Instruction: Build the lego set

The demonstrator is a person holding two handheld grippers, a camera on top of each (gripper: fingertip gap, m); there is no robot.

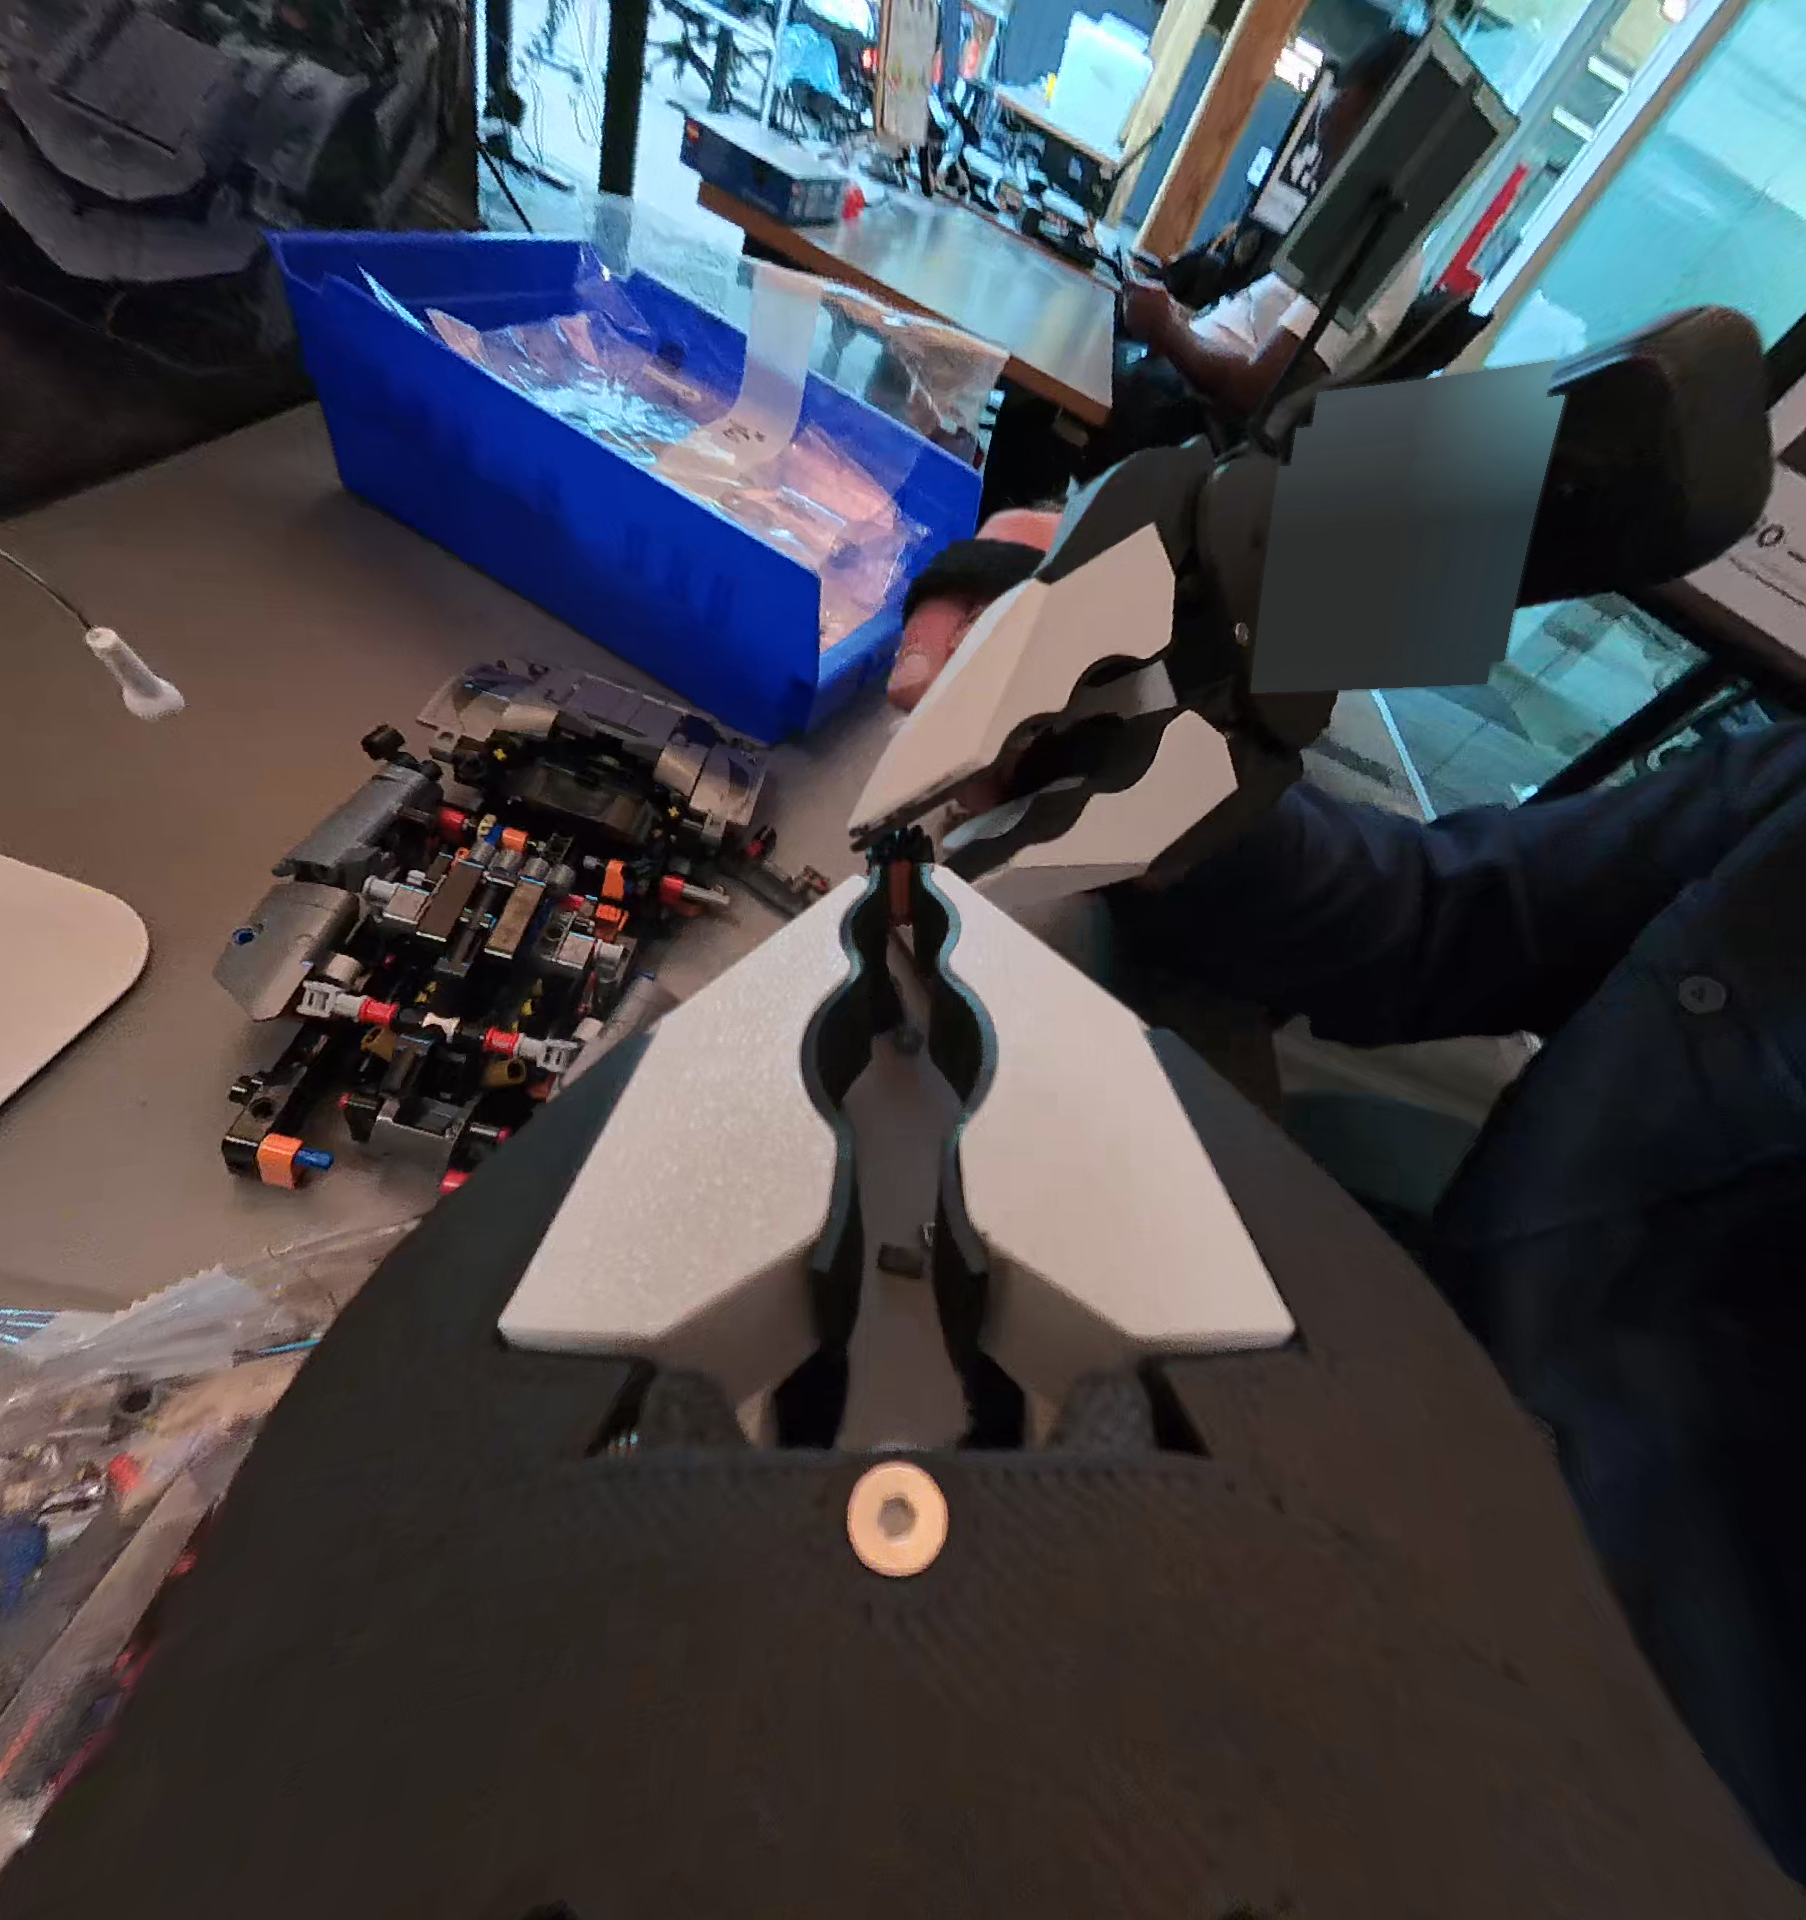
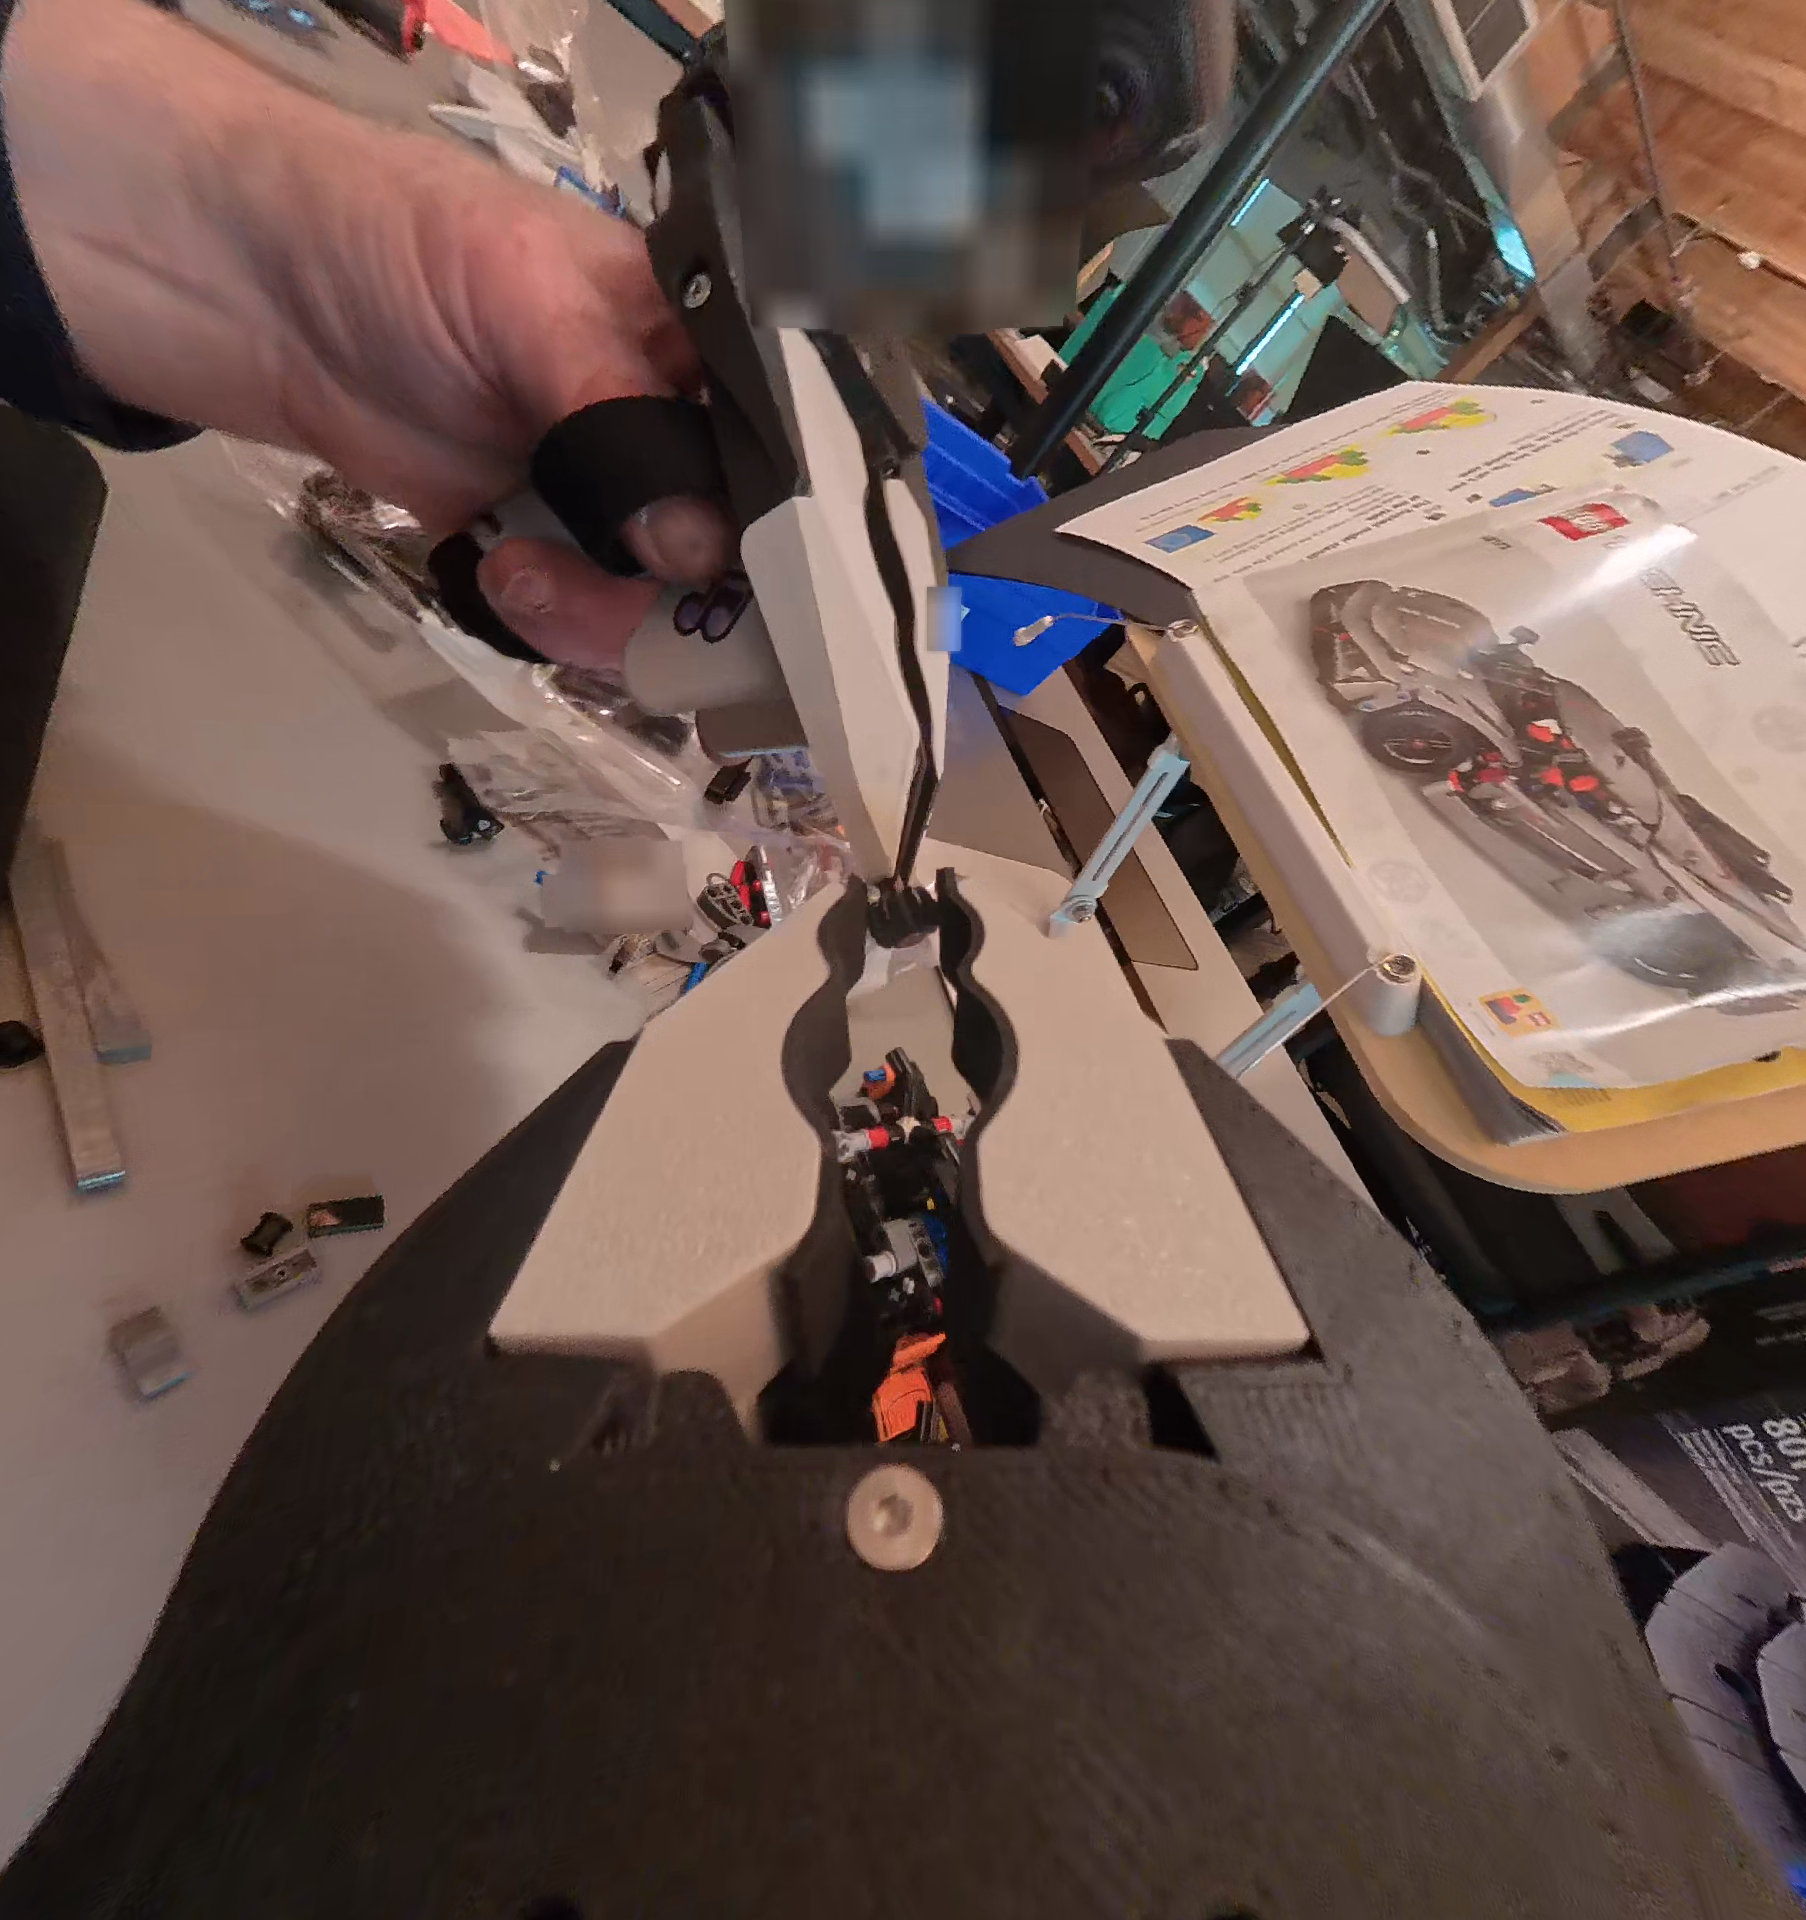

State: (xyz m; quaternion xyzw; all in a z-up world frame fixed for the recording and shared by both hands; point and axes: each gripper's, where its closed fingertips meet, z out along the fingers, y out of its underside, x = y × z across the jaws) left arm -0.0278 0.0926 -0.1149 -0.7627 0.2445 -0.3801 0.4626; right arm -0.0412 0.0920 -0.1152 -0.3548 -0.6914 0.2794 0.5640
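Two grippers meeting tip to tip over a small lego piece

The left gripper (image 1: 894, 883) is pinching a small black-and-orange piece (image 1: 897, 868), while the right gripper (image 2: 904, 904) is closing on its black end. Beyond, left, the half-built lego car (image 1: 473, 914) is lying on the grey table (image 1: 151, 582); farther off a blue bin (image 1: 566, 520) is holding clear bags. A printed instruction booklet (image 2: 1501, 727) is resting at right.

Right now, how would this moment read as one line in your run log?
left gripper: shut on small orange-and-black piece | right gripper: shut on small black piece | tips meeting above table | half-built car: untouched on table
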